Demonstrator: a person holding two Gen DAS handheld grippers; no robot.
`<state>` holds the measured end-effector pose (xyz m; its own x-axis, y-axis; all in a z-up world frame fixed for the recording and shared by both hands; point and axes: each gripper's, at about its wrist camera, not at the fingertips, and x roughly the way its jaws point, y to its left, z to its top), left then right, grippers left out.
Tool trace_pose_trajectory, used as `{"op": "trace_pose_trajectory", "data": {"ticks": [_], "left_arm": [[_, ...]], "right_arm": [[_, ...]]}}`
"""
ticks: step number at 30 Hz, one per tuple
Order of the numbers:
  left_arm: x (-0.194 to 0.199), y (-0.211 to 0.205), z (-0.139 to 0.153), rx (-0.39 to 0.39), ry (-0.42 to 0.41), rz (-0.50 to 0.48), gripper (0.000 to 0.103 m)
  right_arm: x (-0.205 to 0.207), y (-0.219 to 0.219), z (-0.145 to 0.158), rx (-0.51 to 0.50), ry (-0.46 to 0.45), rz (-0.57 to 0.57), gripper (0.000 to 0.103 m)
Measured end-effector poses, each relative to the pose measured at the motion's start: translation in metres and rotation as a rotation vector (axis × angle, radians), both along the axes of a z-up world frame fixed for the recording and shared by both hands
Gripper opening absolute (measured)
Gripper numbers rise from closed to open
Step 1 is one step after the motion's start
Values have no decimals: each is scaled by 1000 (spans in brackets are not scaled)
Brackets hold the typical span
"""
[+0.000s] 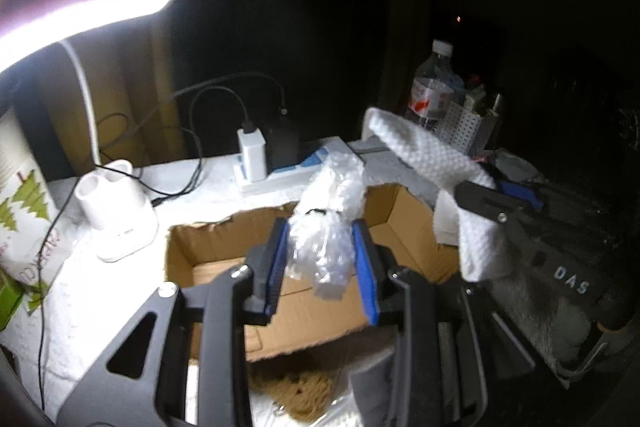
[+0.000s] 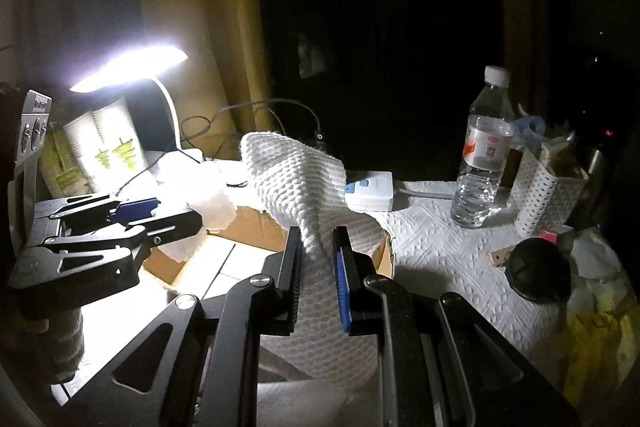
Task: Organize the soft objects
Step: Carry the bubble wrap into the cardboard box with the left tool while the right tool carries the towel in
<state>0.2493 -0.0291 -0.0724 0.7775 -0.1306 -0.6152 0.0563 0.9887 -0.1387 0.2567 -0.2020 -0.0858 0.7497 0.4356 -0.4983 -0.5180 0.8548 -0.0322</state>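
Note:
My left gripper [image 1: 322,227] is shut on a crumpled wad of clear bubble wrap [image 1: 328,219] and holds it above an open cardboard box [image 1: 224,239]. My right gripper [image 2: 318,243] is shut on a white waffle-weave cloth [image 2: 292,179], which drapes up and over the box's right edge [image 2: 386,251]. In the left wrist view the right gripper [image 1: 496,201] shows at the right with the cloth [image 1: 424,151] hanging from it. In the right wrist view the left gripper [image 2: 160,213] shows at the left with the bubble wrap [image 2: 212,203].
A lit desk lamp [image 1: 80,11] stands at the left, with a white twin-tube holder [image 1: 116,215], a charger and power strip [image 1: 256,163] and cables behind the box. A water bottle [image 2: 482,151], a perforated white basket [image 2: 544,187] and a dark round lid [image 2: 538,269] stand at the right.

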Motion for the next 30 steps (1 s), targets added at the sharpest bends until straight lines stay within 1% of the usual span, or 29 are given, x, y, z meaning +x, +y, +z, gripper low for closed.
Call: {"op": "trace_pose_trajectory", "data": {"ticks": [6, 15, 18, 24, 27, 30], "left_arm": [[23, -10, -18, -7, 24, -10, 33], [51, -16, -55, -29, 106, -8, 33], [55, -17, -62, -27, 124, -7, 33], [59, -17, -71, -40, 153, -10, 34], [60, -16, -73, -50, 173, -10, 34], [58, -16, -70, -57, 170, -11, 37]], "right_arm": [[27, 5, -17, -15, 48, 0, 17], [58, 11, -48, -60, 139, -17, 16], [64, 14, -59, -75, 164, -31, 16], [73, 18, -73, -132, 218, -54, 16], [72, 20, -73, -148, 224, -55, 16], [73, 22, -71, -162, 237, -56, 18]]}}
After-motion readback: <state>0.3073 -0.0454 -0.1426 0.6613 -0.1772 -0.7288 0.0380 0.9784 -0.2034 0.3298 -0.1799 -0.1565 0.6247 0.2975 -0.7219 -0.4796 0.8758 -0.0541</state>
